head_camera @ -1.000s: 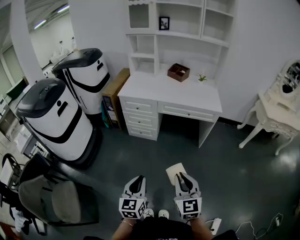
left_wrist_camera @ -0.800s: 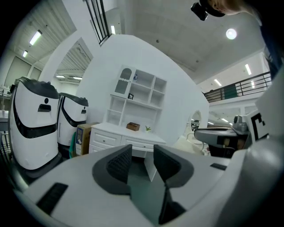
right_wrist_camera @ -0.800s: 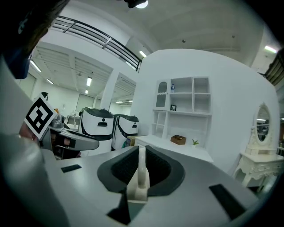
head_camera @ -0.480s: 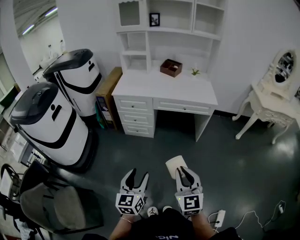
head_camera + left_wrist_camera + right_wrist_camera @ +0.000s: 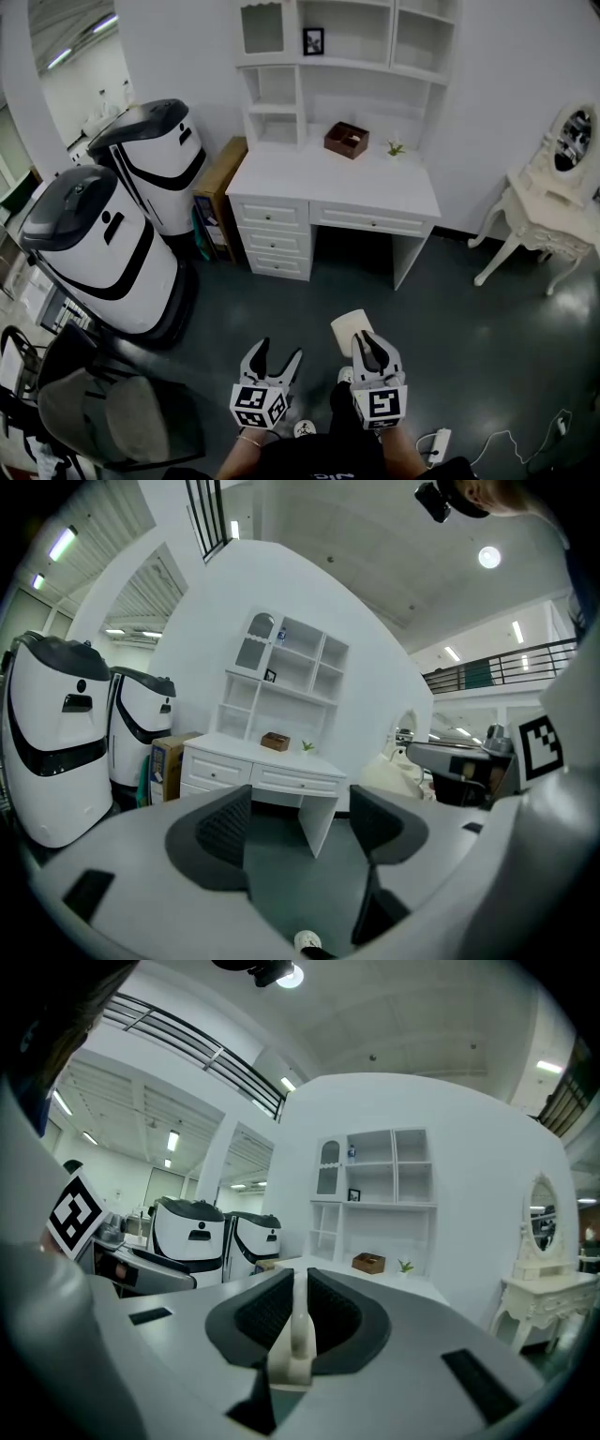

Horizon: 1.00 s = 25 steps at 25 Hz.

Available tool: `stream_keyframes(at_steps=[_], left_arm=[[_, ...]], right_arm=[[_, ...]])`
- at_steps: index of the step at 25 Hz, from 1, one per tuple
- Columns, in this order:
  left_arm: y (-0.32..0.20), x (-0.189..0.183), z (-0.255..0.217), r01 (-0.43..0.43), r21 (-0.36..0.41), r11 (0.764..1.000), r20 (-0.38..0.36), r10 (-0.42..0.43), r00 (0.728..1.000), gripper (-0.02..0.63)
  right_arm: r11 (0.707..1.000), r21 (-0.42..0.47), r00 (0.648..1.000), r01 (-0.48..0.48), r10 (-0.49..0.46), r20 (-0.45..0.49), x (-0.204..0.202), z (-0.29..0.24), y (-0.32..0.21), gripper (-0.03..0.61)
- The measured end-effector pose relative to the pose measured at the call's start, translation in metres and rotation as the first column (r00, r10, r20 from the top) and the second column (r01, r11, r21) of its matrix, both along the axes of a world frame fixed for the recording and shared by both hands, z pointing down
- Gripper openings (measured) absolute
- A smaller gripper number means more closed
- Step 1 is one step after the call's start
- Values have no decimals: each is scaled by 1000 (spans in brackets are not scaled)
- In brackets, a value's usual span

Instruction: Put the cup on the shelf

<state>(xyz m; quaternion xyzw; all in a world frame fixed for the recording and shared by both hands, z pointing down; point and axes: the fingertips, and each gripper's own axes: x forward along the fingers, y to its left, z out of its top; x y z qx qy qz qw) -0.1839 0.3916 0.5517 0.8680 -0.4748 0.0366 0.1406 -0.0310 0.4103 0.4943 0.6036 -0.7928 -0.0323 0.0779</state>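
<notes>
Clamps the cup by its thin, smooth cream wall between the ribbed black pads of the right gripper; edge-on there, with most of its round body cut off. Spreads the left gripper wide, jaws just opened, only dark glossy floor between them. Well ahead of both, past a white desk, the boxy white shelf, top cropped.

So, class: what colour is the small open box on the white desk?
Dark brown; the box shows best in the head view.
</notes>
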Motion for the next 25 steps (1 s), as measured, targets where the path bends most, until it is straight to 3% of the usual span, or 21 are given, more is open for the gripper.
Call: stream_keyframes(at_steps=[10,25], left_arm=[[-77,31,8,91,-39,995,14,-90,996,309],[-219,136,-1,156,-42,987,4,-156,988,308]], right_arm=[[998,-12,998,58,-58,19,43,7,-91,57],[987,0,987,161,-161,-3,133,-6,-246,57]])
